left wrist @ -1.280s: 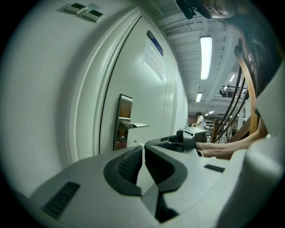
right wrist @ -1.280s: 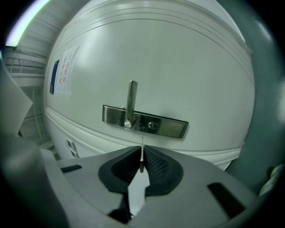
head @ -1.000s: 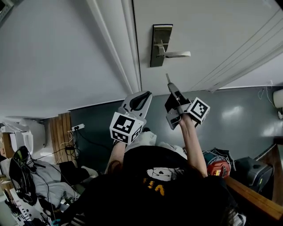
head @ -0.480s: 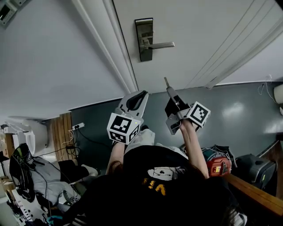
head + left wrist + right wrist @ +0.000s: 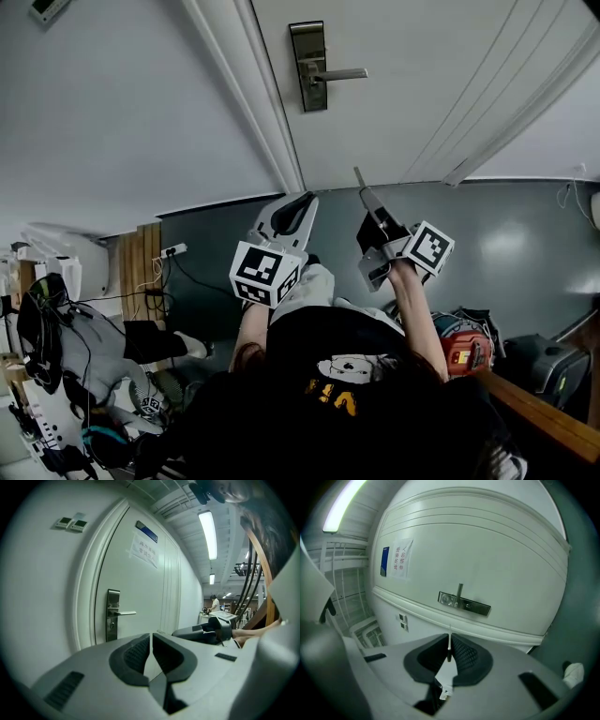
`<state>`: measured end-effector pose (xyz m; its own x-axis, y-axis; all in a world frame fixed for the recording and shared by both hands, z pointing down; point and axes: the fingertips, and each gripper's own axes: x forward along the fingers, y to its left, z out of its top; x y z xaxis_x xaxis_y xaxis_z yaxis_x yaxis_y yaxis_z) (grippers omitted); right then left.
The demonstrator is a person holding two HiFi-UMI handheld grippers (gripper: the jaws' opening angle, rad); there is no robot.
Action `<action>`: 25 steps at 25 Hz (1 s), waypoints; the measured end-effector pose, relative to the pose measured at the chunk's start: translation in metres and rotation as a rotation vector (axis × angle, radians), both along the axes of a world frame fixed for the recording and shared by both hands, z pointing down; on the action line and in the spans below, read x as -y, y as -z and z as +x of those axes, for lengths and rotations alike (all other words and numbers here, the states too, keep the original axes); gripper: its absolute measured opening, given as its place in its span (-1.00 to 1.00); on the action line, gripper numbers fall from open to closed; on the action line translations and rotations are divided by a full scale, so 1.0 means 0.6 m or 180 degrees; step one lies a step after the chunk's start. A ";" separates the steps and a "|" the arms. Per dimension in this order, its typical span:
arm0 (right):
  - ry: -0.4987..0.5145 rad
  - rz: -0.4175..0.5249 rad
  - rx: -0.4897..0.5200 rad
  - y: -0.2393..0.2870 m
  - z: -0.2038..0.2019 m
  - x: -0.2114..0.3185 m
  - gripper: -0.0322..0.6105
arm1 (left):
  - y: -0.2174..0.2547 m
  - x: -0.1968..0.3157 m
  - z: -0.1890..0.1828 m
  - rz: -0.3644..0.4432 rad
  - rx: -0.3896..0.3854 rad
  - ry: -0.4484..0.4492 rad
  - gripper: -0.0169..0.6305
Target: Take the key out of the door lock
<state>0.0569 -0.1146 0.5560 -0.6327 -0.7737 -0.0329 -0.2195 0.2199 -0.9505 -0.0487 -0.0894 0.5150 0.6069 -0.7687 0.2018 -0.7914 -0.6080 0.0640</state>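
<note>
The right gripper has its jaws clamped on the key, a thin metal blade seen edge-on, with its tip poking past the ribbed dark pads. Only this view shows that grip closely. In the head view the key is just a slim sliver sticking out of the right gripper, aimed toward the door but well apart from the door lock. The lock is a tall, brushed-metal plate with a straight lever handle. In the right gripper view the door lock lies sideways, with the handle pointing up. The left gripper has its jaws pressed together with nothing between them, their pads dark and finely ridged inside a smooth pale grey shell. Its view alone shows a paper notice and a small blue sign high on the door, two wall control panels beside the frame, a long ceiling light, and the right gripper off to one side. From the head view both grippers are held side by side over a glossy grey floor, the left gripper a little lower. Each carries a cube with black-and-white square markers.
</note>
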 end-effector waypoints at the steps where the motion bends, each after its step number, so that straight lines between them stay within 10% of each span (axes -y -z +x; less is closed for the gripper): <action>1: 0.0018 0.0002 -0.0005 -0.002 0.003 -0.011 -0.83 | -0.001 -0.011 0.004 0.0002 0.0002 0.0013 -0.88; 25: 0.0090 0.0119 -0.0059 0.023 0.026 -0.144 -0.83 | 0.004 -0.145 0.024 0.0074 -0.0003 0.0107 -0.88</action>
